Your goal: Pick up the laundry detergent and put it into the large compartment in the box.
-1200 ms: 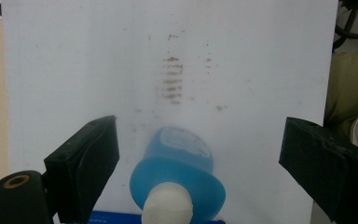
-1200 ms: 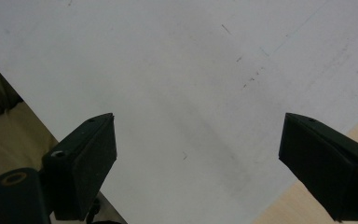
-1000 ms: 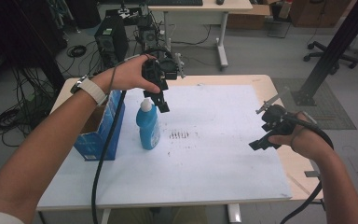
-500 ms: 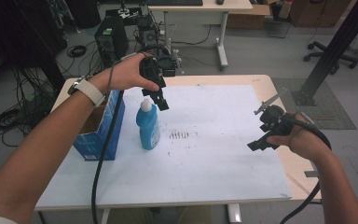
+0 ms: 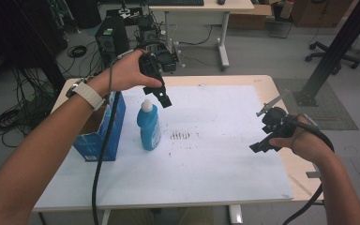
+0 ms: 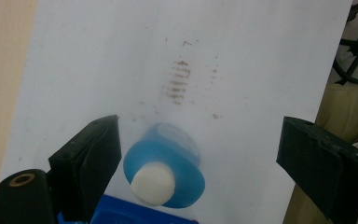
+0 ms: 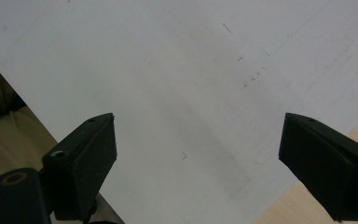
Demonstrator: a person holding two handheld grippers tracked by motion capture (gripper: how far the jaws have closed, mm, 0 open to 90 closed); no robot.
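A blue bottle (image 5: 149, 129) with a white cap (image 5: 146, 105) stands upright on the white sheet (image 5: 206, 164), left of centre. My left gripper (image 5: 165, 99) hangs just above and a little behind the cap, pointing down, open and not touching it. In the left gripper view the bottle (image 6: 168, 163) is seen from above, low between the spread jaws of the left gripper (image 6: 200, 123), nearer the left one. At the table's right edge my right gripper (image 5: 261, 146) is held open over the bare sheet. In its own view the right gripper (image 7: 198, 119) has nothing between its jaws.
An open blue cardboard box (image 5: 101, 136) stands directly left of the bottle, and its edge (image 6: 135, 214) shows below the bottle in the left gripper view. Brown smudges (image 5: 180, 136) mark the sheet right of the bottle. Cables, computers and a desk lie beyond the far edge.
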